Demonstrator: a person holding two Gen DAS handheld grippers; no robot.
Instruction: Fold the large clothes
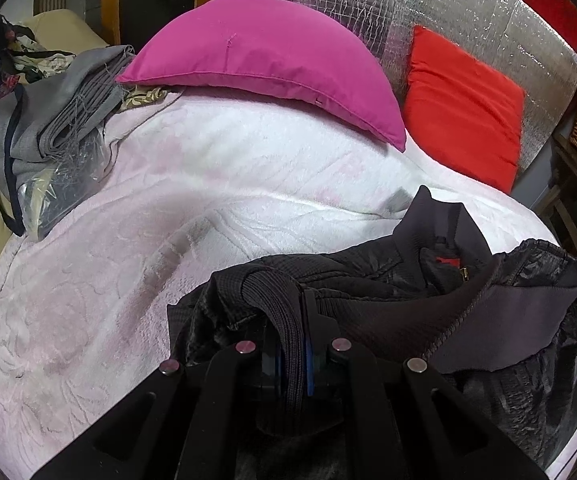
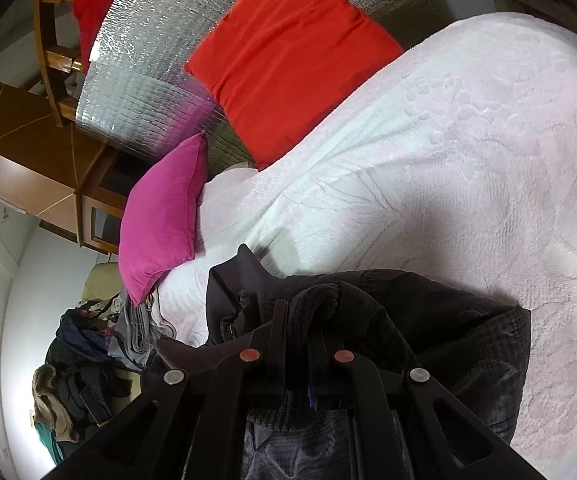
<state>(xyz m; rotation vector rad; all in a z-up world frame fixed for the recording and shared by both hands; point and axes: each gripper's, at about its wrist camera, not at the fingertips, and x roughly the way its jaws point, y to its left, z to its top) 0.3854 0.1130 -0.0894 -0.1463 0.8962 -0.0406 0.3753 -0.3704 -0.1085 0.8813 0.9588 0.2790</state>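
Item one: my left tongs (image 1: 294,316), clenched on a ribbed knit band of the black jacket (image 1: 428,304); the band runs straight down between the two fingers.

Item two: my right tongs (image 2: 300,320), likewise clenched on a ribbed dark band of the black jacket (image 2: 428,320), the cloth bunched just ahead of the fingers.

Item three: the jacket itself, dark and quilted with a shiny lining, lies crumpled on the near part of the bed, collar standing up, a small red label showing inside.

Item four: the bed, covered by a pale pink embossed bedspread (image 1: 228,184), which bears the jacket.

Item five: a magenta cushion (image 1: 264,64) resting on the far edge of the bedspread.

Item six: a red cushion (image 1: 464,108) beside it, leaning against a silver foil-quilted panel (image 1: 368,8).

Item seven: a heap of grey folded cloth (image 1: 60,120) and mixed garments at the left edge of the bed, beside the magenta cushion.
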